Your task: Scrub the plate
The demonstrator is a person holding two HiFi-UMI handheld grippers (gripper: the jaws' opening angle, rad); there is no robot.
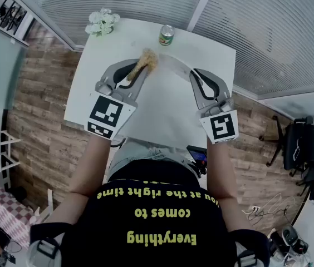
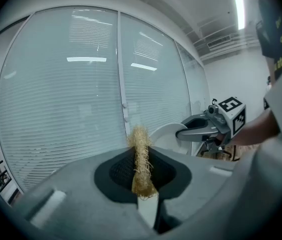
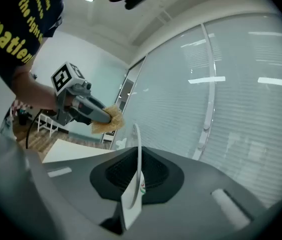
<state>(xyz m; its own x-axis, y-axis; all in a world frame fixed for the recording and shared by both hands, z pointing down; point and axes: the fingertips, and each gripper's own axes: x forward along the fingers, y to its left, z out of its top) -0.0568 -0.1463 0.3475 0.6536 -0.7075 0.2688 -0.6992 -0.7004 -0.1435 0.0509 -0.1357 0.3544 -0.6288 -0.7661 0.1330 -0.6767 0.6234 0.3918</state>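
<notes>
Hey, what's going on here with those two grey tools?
A person at a white table holds a gripper in each hand. The left gripper is clamped on a straw-coloured scrubber, the right gripper on the rim of a white plate, held above the table. The scrubber is close to the plate; whether they touch is unclear.

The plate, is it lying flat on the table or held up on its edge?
On edge, off the table: the plate stands thin and upright between the jaws of the right gripper, pinched at its rim.
</notes>
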